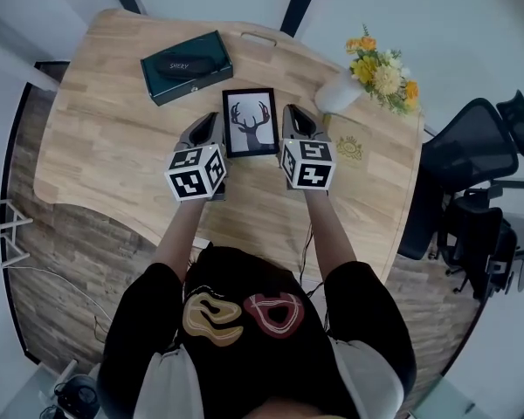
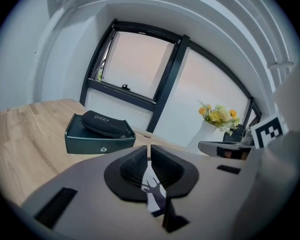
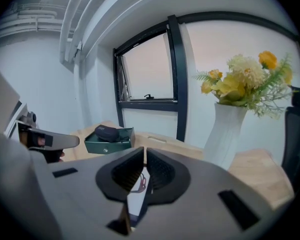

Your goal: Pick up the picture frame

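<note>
Left gripper (image 2: 149, 150): jaws clenched, just a hairline slit between the black ribbed pads (image 2: 134, 167), nothing pinched at the tips. Right gripper (image 3: 144, 153): same, ribbed pads (image 3: 161, 170) all but together, tips empty. Through the V-notch behind each pair of pads a thin sliver of the picture frame (image 1: 250, 122) shows: white print, black deer silhouette, dark edge. Gripper bodies are smooth matte grey, each with a white cube of black square markers at the rear, left cube (image 1: 196, 173) and right cube (image 1: 307, 164). The frame is a thin black rectangle sitting on the light wood-plank table (image 1: 105, 155), directly between the two grippers, one jaw set just beside each long side. I can't tell whether it lies flat or leans on a stand. Beyond the frame and to its left: a dark green rectangular box (image 1: 188, 81) with a black, rounded oblong case (image 1: 183, 63) on top. Beyond the frame and to its right: a smooth white tapered vase (image 1: 336, 96) holding yellow and orange flowers (image 1: 384, 75). Well to the frame's right, off the table's rounded edge, a black office chair (image 1: 472, 147).
</note>
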Motion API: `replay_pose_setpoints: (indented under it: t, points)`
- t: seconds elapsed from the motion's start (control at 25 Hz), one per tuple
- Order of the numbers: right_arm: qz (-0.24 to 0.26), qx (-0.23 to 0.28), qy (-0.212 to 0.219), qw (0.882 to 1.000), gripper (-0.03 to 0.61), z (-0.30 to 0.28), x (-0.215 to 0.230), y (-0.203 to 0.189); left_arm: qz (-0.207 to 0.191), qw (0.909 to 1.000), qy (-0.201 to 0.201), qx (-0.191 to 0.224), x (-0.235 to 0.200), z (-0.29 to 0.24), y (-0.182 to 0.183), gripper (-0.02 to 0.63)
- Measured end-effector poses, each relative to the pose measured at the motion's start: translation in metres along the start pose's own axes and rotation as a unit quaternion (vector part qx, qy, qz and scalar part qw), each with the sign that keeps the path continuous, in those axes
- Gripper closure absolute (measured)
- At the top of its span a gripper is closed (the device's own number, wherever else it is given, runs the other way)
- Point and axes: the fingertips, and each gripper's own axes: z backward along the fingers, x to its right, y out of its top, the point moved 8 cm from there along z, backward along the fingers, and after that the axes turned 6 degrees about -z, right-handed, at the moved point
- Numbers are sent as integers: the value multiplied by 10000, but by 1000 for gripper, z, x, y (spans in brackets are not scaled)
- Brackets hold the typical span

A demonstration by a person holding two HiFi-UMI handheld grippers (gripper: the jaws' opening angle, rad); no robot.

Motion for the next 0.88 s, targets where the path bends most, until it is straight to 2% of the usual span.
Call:
replay_pose_setpoints:
  t: [0.2,0.52,0.88]
  points:
    - [-62,-259,-10,9996,551,-26,8,-7,155,9998,26,-146,-9,-27,-5,584]
    - [-76,-660,29,9978,551,-71,18,-17,195,9983,78,-540,-18,-71,-19,584]
    - [-167,-1136,30,9934,548,-117,32,-40,273,9952,341,-872,-37,-104,-35,584]
